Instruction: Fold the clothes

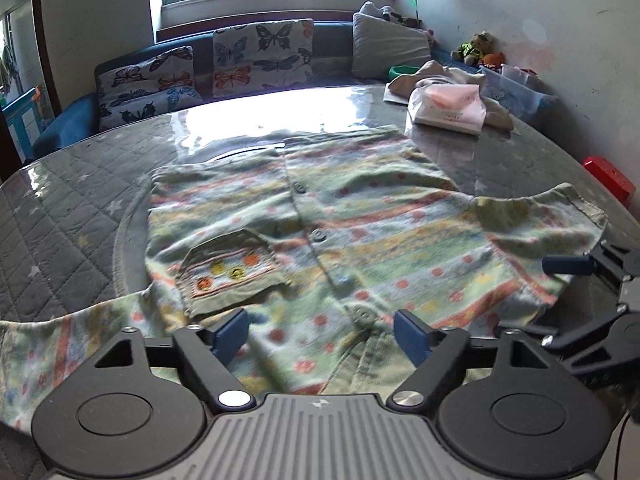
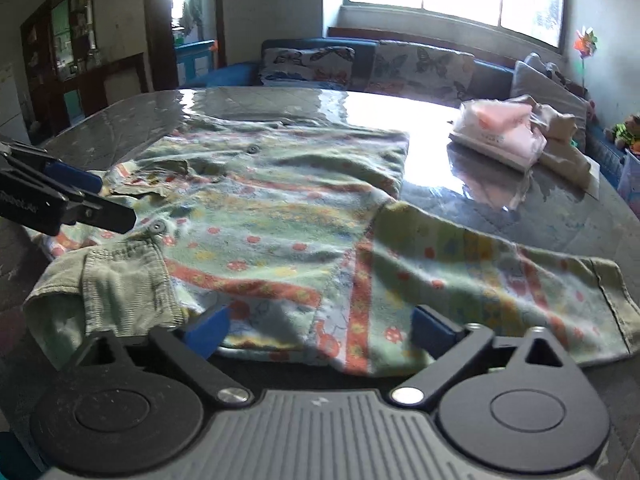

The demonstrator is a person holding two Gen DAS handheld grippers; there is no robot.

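A small green patterned shirt (image 1: 360, 220) with buttons and a chest pocket (image 1: 232, 272) lies spread face up on the table, collar end nearest me. My left gripper (image 1: 320, 336) is open, its blue pads just above the fabric beside the collar. In the right wrist view the same shirt (image 2: 280, 216) shows with one sleeve (image 2: 520, 280) stretched out to the right. My right gripper (image 2: 320, 332) is open over the shoulder edge, holding nothing. Its fingers (image 1: 568, 266) reach in from the right edge of the left view, and the left gripper's fingers (image 2: 72, 178) appear at the left of the right view.
The table (image 1: 80, 208) has a grey quilted cover under glossy plastic. A pink tissue pack (image 1: 448, 104) and a beige cloth (image 1: 496, 112) lie at the far right. A sofa with butterfly cushions (image 1: 260, 56) stands behind under a window. A red box (image 1: 608, 176) sits off the right edge.
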